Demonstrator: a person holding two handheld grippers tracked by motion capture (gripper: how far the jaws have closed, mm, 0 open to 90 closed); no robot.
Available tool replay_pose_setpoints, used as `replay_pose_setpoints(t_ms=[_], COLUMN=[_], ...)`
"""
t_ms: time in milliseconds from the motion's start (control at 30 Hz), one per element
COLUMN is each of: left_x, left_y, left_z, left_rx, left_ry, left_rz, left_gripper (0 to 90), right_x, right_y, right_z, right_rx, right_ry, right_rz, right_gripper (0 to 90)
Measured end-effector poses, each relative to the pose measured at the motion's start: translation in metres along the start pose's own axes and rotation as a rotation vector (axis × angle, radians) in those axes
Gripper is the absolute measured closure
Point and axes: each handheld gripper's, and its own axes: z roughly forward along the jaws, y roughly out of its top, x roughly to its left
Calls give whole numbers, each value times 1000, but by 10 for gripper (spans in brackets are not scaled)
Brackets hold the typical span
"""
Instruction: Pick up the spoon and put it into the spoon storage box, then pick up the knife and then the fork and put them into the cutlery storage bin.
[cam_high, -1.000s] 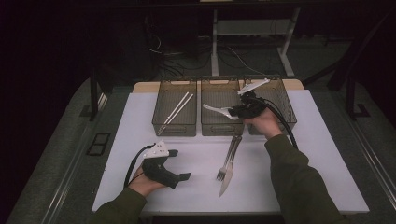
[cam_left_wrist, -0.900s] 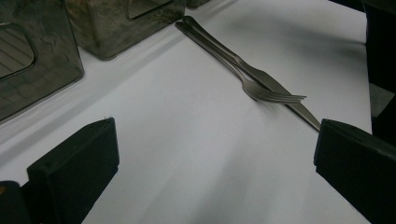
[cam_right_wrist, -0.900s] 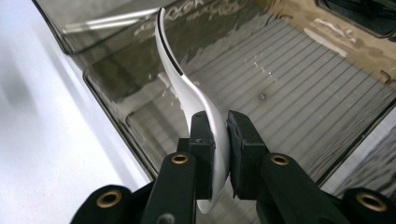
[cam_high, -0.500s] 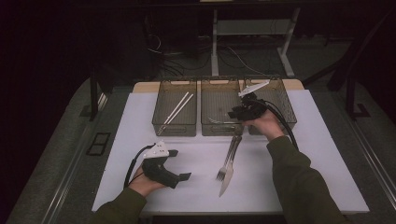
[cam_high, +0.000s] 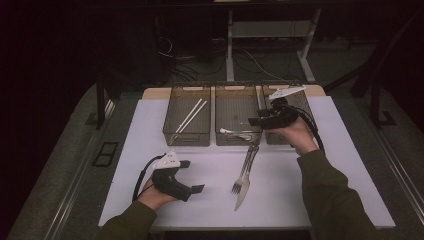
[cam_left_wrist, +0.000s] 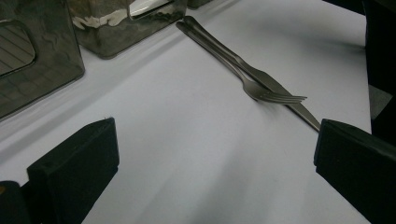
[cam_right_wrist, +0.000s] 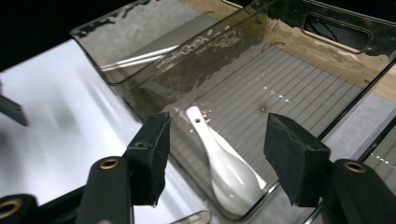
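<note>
While the left gripper (cam_high: 192, 176) rests wide open and empty at seven o'clock, fork (cam_high: 243, 170) and knife (cam_high: 245, 186) touching mid-table, right gripper (cam_high: 254, 121) at one o'clock, jaws just opening, apart, clear of the spoon (cam_right_wrist: 223, 166) in the middle bin (cam_high: 237, 102).

overhead forward-down, two close gripper views

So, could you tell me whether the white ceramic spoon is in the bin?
In: the white ceramic spoon lies on the middle smoked-plastic bin floor.
</note>
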Motion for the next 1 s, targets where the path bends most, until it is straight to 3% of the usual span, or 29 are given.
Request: replay_pose_setpoints(t_ms=[233, 467, 533, 800, 1000], left_x=[0, 0, 0, 0, 0], left_y=[1, 1, 1, 1, 1], left_z=[1, 1, 1, 0, 0], left_rx=[4, 4, 6, 3, 3], left_ry=[-5, -1, -1, 1, -1], left_rz=[8, 7, 8, 9, 10], left_gripper=[0, 0, 0, 0, 0], right_x=[10, 20, 22, 26, 27], right_y=[-15, -33, -37, -54, -62], right_z=[-13, -22, -23, -26, -18], right_rx=[-17, -27, -8, 13, 41], right_ry=[-13, 2, 4, -5, -20], right_rz=[-18, -22, -29, -49, -61], right_gripper=[401, 455, 475, 595, 740])
